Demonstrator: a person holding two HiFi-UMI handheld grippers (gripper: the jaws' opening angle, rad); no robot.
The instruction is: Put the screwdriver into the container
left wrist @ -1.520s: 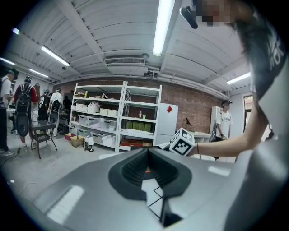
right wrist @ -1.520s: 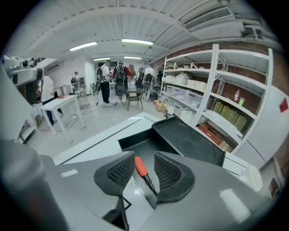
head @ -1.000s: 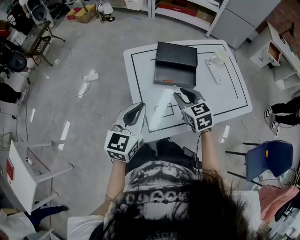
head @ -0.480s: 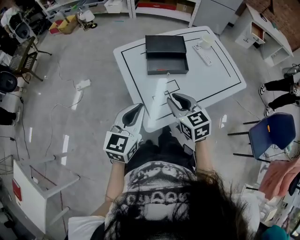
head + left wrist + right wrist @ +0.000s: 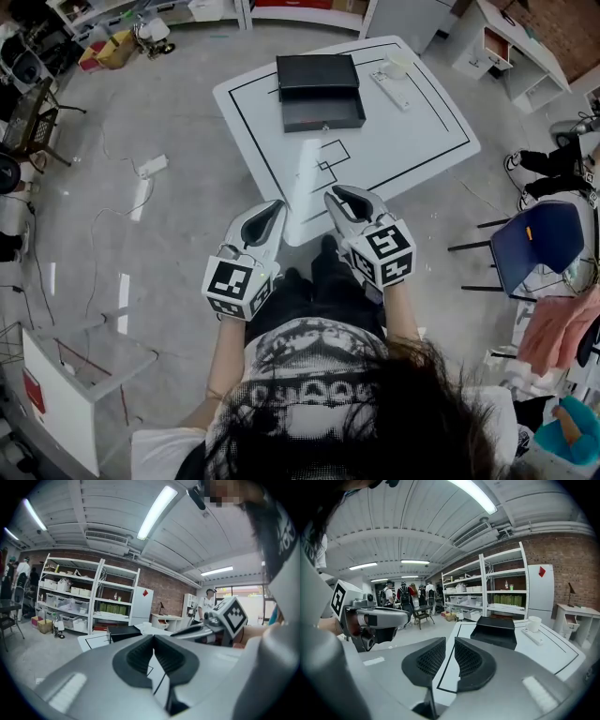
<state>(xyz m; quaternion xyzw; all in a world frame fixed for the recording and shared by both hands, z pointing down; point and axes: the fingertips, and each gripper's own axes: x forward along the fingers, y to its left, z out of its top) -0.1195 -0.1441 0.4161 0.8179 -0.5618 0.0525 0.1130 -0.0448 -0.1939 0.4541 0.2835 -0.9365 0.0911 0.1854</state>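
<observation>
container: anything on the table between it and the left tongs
Nothing visible does. Only bare table with black lines lies between the left tongs and the container; the cup and remote sit off to its right in the head view.

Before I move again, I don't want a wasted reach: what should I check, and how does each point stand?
1. Screwdriver in the container: cannot tell, too small in the head view.
2. Left gripper empty: ok, jaws together on nothing.
3. Right gripper empty: ok, jaws slightly apart, just been closing, nothing between.
4. Container on the table, open: ok.
5. Remote and cup apart from the container: ok.
6. Grippers away from the container: ok, both near the table's near edge.
</observation>
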